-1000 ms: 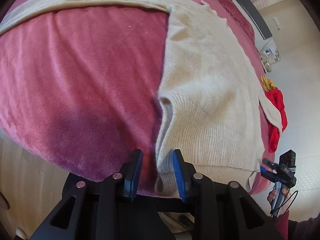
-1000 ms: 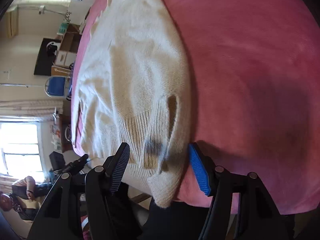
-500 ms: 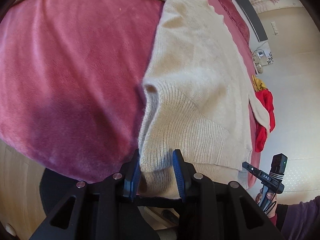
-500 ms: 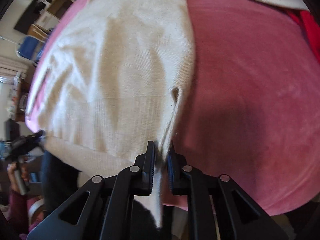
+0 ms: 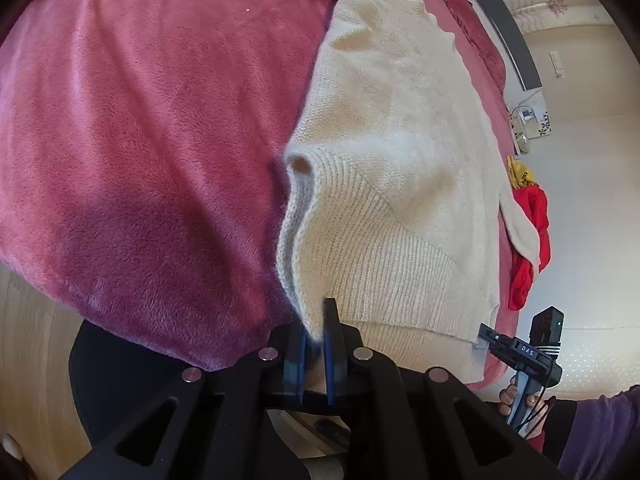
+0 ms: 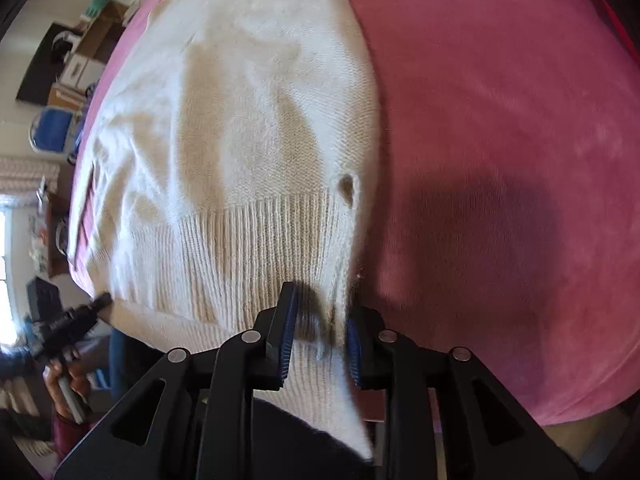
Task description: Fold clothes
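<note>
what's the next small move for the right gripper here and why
Probably shut the right hand-held gripper on the ribbed hem corner of the cream knitted sweater. Its blue pads stand apart with the hem edge between them, while the left hand-held gripper is already clamped on the other corner. The sweater lies flat on the pink plush blanket.

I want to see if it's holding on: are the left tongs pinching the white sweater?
Yes, the left tongs are shut on the bottom corner of the cream sweater, with knit squeezed between the blue pads.
</note>
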Available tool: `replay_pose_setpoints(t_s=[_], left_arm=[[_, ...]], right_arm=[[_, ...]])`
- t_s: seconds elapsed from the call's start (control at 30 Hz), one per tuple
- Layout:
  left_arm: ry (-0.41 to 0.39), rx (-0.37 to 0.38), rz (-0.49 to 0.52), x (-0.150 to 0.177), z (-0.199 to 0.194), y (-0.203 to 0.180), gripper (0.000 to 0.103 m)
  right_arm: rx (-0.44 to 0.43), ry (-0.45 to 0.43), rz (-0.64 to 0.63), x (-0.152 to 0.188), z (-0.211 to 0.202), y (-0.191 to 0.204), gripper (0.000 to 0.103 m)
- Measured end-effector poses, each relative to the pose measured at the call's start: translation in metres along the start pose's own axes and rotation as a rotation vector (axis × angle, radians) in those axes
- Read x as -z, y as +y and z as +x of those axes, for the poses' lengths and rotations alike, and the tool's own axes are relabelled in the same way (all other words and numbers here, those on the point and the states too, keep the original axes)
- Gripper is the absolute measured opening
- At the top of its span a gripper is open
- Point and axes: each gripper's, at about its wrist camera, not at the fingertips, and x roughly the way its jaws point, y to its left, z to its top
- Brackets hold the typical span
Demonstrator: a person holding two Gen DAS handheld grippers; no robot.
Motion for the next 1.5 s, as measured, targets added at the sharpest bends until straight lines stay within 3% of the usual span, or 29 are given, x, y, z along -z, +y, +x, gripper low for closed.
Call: replay_pose_setpoints(t_s=[0.07,0.1,0.13,0.3,0.37,0.47,0.57,0.63,0.77,0.83,0.87,0.93,1.0,1.07,1.17,1.27,1.33,1.43,1.5], left_arm=[[0.000,-0.003,0.013,0.001,0.000,-0.003,0.006],[-0.002,-0.005,0.017,0.002,0.000,-0.005,0.006],[0.002,0.000,0.019,0.002,0.000,-0.006,0.006],[-0.022,0.001,0.041,0.004,-0.004,-0.004,0.006],[-0.053,-0.009,0.088,0.006,-0.023,-0.003,0.006],[-0.107,0.054,0.126,0.018,-0.050,-0.007,0.006],[-0.156,0.081,0.143,0.027,-0.069,-0.008,0.006],[-0.132,0.077,0.131,0.029,-0.067,-0.002,0.006],[-0.041,-0.132,0.099,0.027,-0.046,0.025,0.006],[0.020,-0.151,0.049,0.027,-0.039,0.039,0.005],[0.008,-0.125,0.034,0.028,-0.044,0.042,0.007],[-0.035,-0.085,0.026,0.026,-0.059,0.044,0.010],[-0.102,-0.070,0.034,0.015,-0.074,0.040,0.017],[-0.146,-0.061,0.010,0.000,-0.079,0.037,0.018],[-0.154,-0.076,-0.009,-0.022,-0.066,0.030,0.020],[-0.079,-0.126,0.007,-0.028,-0.038,0.019,0.020],[-0.053,-0.221,0.052,-0.021,-0.026,0.014,0.019],[-0.029,-0.227,0.096,-0.001,-0.025,0.016,0.017],[-0.075,-0.214,0.117,0.008,-0.039,0.018,0.017]], right_arm=[[0.021,0.004,-0.015,0.000,-0.001,0.001,0.025],[0.037,-0.020,-0.009,0.002,-0.004,0.000,0.008],[0.055,-0.055,-0.007,0.004,-0.008,0.000,0.005],[0.144,-0.115,-0.043,0.018,-0.014,0.010,0.003],[0.146,-0.154,-0.082,0.028,-0.029,0.022,0.003],[0.099,-0.228,-0.128,0.050,-0.068,0.042,0.003],[0.111,-0.278,-0.132,0.066,-0.093,0.045,0.004],[0.143,-0.258,-0.110,0.064,-0.090,0.036,0.004],[0.219,-0.193,-0.054,0.053,-0.076,0.013,0.004],[0.257,-0.160,-0.026,0.048,-0.069,0.001,0.006],[0.276,-0.144,-0.012,0.045,-0.065,-0.005,0.007],[0.314,-0.111,0.017,0.040,-0.058,-0.016,0.020],[0.355,-0.109,0.033,0.036,-0.059,-0.024,0.021],[0.311,-0.189,0.015,0.035,-0.079,-0.019,0.021],[0.087,-0.257,0.010,0.023,-0.091,-0.004,0.021],[-0.042,-0.241,0.007,0.002,-0.075,0.012,0.022],[-0.050,-0.174,0.020,-0.017,-0.052,0.024,0.022],[0.189,-0.105,0.027,-0.020,-0.028,0.011,0.019],[0.231,-0.127,0.005,-0.011,-0.036,0.007,0.016]])
